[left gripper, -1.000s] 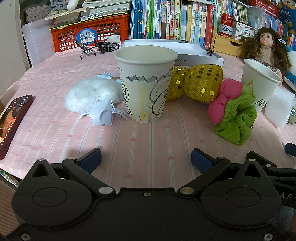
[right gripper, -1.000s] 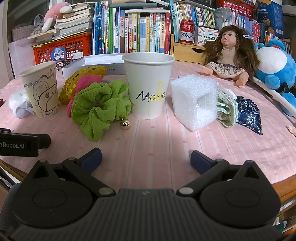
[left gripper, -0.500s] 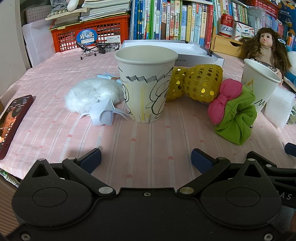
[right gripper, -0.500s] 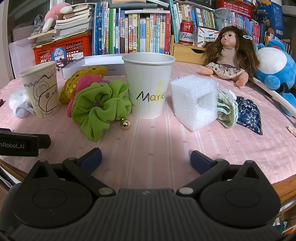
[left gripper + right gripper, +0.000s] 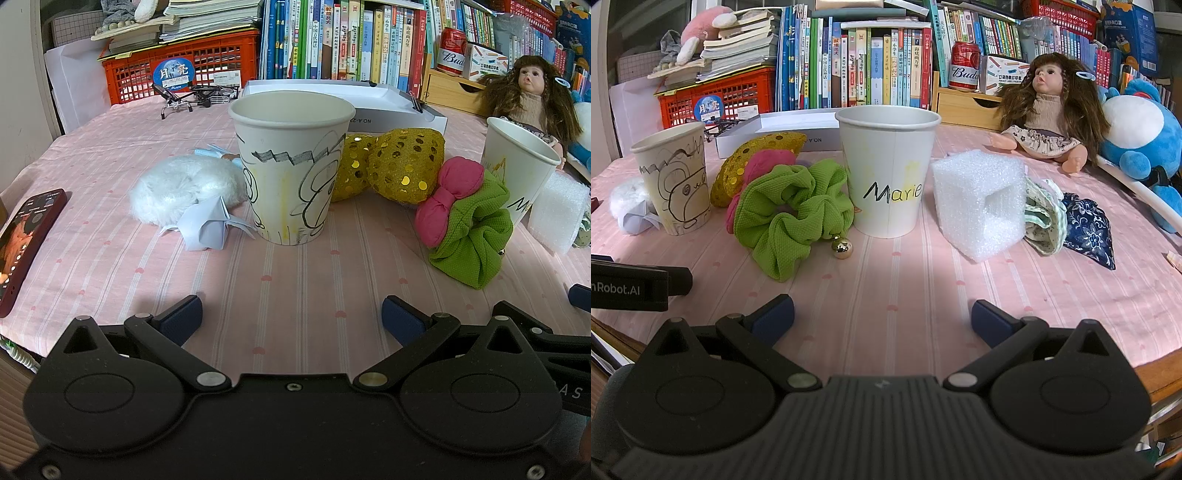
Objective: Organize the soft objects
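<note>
Left gripper (image 5: 291, 319) hanging low over pink tablecloth (image 5: 295, 273), jaws spread wide, gripping nothing. Right gripper (image 5: 882, 317) likewise splayed, empty. Doodled cup (image 5: 291, 173) standing upright ahead of left gripper; white fluffy pompom (image 5: 181, 192) lying just left of it, folded paper (image 5: 207, 229) touching pompom. Gold sequin bow (image 5: 399, 166) sitting behind cup's right side. Green scrunchie (image 5: 790, 218) leaning against "Marie" cup (image 5: 888, 173), pink bow (image 5: 448, 199) touching scrunchie. Foam block (image 5: 979, 203) sitting just right of "Marie" cup.

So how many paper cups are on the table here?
2. The drawn-on cup stands at left beside the white fluffy piece; the "Marie" cup stands mid-table between green scrunchie and foam block. None looks hidden.
</note>
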